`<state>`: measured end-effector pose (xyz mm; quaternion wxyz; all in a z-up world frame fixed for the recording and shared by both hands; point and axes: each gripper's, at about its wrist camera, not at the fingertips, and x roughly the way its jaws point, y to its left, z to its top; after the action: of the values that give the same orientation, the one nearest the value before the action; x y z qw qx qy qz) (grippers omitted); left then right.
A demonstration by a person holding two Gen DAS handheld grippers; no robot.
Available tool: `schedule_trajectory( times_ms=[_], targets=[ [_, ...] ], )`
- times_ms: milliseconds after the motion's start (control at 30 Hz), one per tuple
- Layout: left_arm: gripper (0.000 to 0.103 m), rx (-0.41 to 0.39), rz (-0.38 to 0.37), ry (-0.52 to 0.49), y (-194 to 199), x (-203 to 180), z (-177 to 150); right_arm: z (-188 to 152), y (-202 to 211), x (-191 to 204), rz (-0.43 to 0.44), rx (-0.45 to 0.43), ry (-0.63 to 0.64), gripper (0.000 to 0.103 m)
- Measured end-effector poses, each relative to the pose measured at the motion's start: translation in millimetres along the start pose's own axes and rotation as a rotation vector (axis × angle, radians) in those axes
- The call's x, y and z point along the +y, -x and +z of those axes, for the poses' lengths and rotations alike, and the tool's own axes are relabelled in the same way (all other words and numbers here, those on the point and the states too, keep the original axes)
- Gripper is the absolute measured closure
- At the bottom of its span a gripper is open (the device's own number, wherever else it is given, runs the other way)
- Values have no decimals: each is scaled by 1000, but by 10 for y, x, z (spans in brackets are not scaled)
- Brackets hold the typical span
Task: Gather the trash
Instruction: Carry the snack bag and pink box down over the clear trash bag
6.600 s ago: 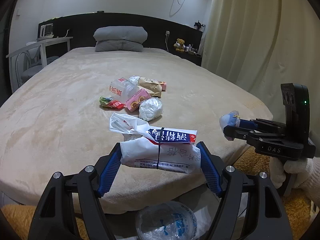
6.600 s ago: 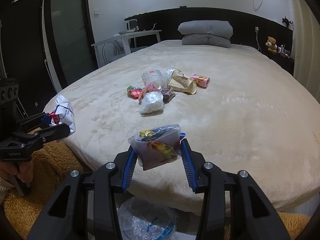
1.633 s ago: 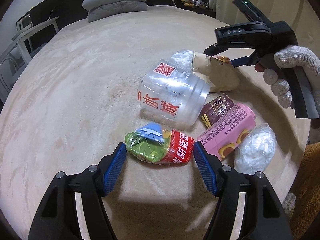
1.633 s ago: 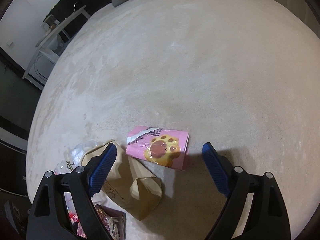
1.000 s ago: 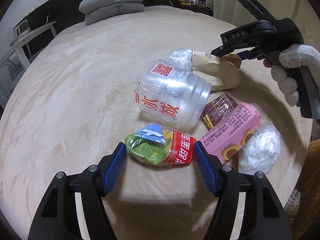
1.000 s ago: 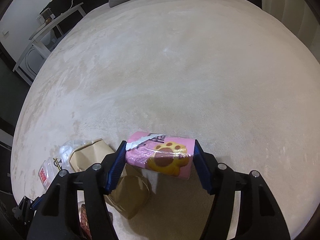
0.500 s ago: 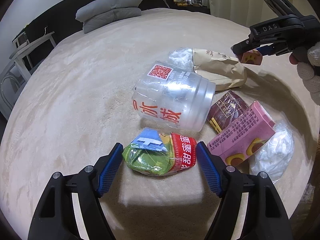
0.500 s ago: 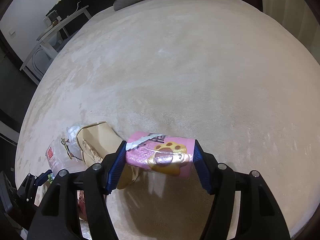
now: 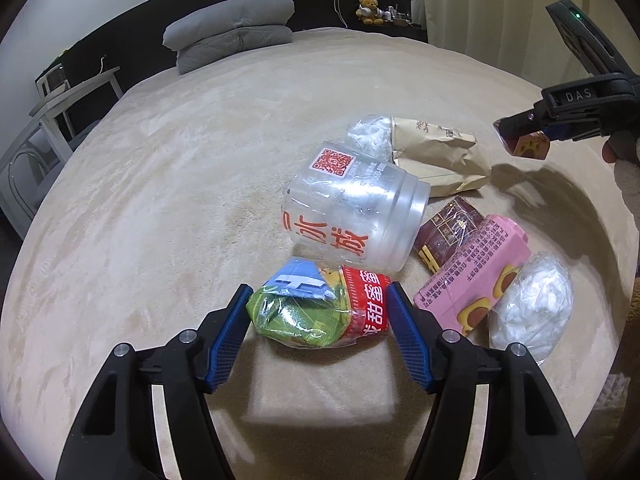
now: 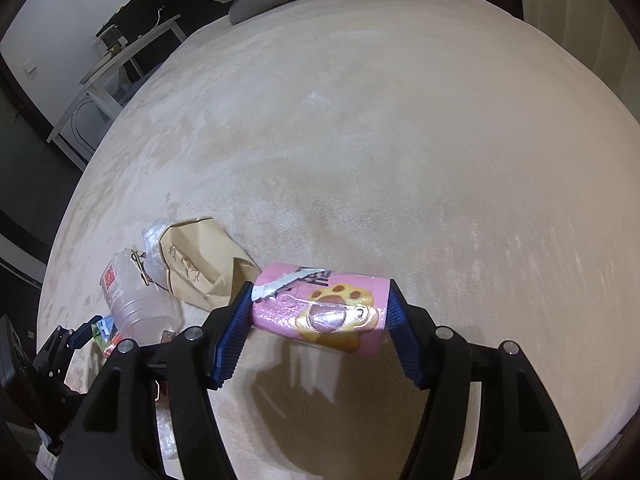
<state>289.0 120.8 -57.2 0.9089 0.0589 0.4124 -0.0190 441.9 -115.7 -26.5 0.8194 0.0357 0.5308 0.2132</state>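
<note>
Both tools are loaded: the left tool (image 9: pixel 318 316) pinches a green-and-red wrapper (image 9: pixel 320 312) at lower centre, the right tool (image 10: pixel 320 312) clamps a pink paw-print packet (image 10: pixel 320 310), lifted clear of the bed (image 10: pixel 400 140), presumably for binning.

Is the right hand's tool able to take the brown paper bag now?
Probably not yet: the right tongs are shut on the pink paw-print packet, so they are occupied. The brown paper bag itself lies uncovered on the bed.
</note>
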Motion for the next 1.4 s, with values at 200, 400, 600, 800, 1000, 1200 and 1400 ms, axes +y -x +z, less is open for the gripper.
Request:
schedule_trajectory(
  times_ms=[200, 400, 600, 800, 1000, 1200, 1400],
  targets=[
    [37, -48, 6, 45, 228, 30, 7, -219, 164, -71, 41, -19, -13, 40],
    [37, -112, -14, 101, 543, -39, 8, -483, 370, -107, 91, -46, -24, 40],
    [37, -178, -35, 150, 870, -140, -49, -827, 677, -58, 155, -123, 14, 40],
    [37, -232, -57, 209, 1177, -267, -252, -1223, 958, -52, 198, -207, 51, 39],
    [37, -266, -79, 255, 1417, -441, -509, -1622, 1190, -75, 201, -273, 69, 39],
    [37, -289, -100, 279, 1622, -619, -768, -1981, 1358, -108, 220, -305, 80, 39],
    [37, -298, -115, 298, 1785, -843, -1013, -2353, 1550, -65, 238, -339, 111, 39]
  ],
)
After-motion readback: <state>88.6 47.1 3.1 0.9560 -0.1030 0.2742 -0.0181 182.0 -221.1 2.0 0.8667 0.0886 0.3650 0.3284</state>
